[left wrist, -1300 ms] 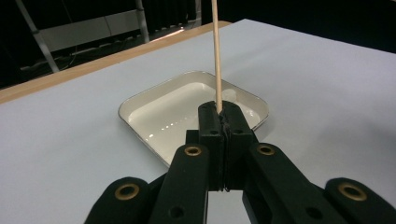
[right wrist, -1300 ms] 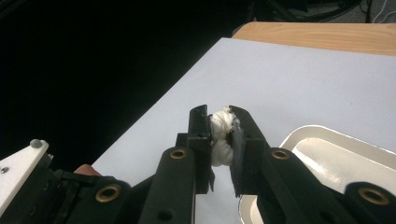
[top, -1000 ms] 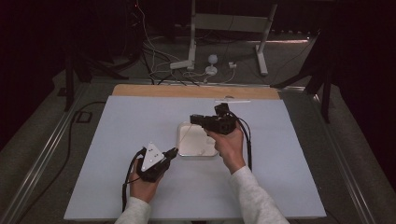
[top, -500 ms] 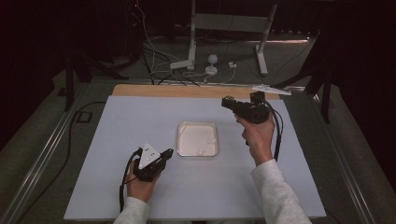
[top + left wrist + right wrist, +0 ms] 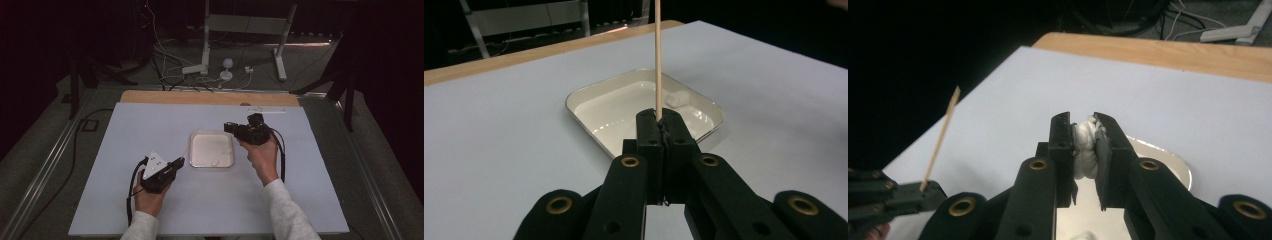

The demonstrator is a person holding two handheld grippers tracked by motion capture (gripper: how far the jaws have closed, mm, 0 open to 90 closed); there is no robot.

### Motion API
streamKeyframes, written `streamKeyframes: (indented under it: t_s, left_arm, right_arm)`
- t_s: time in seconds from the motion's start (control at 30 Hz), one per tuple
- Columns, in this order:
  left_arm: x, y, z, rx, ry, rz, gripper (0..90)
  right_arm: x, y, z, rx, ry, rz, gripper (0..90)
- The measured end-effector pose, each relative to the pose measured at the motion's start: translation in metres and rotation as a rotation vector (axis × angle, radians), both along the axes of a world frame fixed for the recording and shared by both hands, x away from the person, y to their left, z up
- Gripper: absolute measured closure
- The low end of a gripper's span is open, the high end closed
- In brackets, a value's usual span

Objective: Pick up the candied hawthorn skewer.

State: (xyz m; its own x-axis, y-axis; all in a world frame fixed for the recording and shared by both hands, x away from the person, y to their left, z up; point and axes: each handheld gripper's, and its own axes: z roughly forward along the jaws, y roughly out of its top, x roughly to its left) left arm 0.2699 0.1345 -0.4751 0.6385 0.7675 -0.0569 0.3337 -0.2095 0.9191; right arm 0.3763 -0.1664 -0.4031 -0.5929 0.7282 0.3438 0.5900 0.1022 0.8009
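A white square tray [image 5: 202,150] lies mid-table with a small white lump [image 5: 676,98] in it. My left gripper [image 5: 178,162] rests just left of the tray, shut on a thin wooden skewer [image 5: 657,60] that stands upright from its jaws [image 5: 659,120]. My right gripper [image 5: 229,127] hovers at the tray's far right corner, shut on a soft white lump [image 5: 1084,150]; its jaws have just eased open a touch, with the lump still squeezed between the pads. The right gripper view has the skewer [image 5: 940,140] at lower left and the tray [image 5: 1173,167] below.
The pale tabletop [image 5: 125,130] ends in a wooden strip [image 5: 210,97] at the far side. Cables and a metal stand [image 5: 225,65] lie on the floor beyond. Dark surroundings close in on both sides.
The right gripper lifted off the tray to the far right with the white lump, then came back left and down to the tray's far right corner. The left gripper stayed put.
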Motion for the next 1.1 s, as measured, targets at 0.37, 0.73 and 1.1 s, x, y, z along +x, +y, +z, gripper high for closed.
streamKeyframes:
  t_s: [0.37,0.73,1.1]
  left_arm:
    - [0.001,-0.001,0.001,-0.013,0.008,-0.006,89.7]
    - [0.001,-0.001,0.0,-0.016,0.017,0.0,89.7]
    - [0.004,-0.004,0.005,-0.03,0.028,0.009,89.6]
  right_arm:
    - [0.001,0.007,-0.028,-0.07,0.049,0.02,78.3]
    - [0.003,0.013,-0.049,-0.127,0.085,0.012,58.8]
    - [-0.006,0.006,-0.055,-0.094,0.056,0.011,14.0]
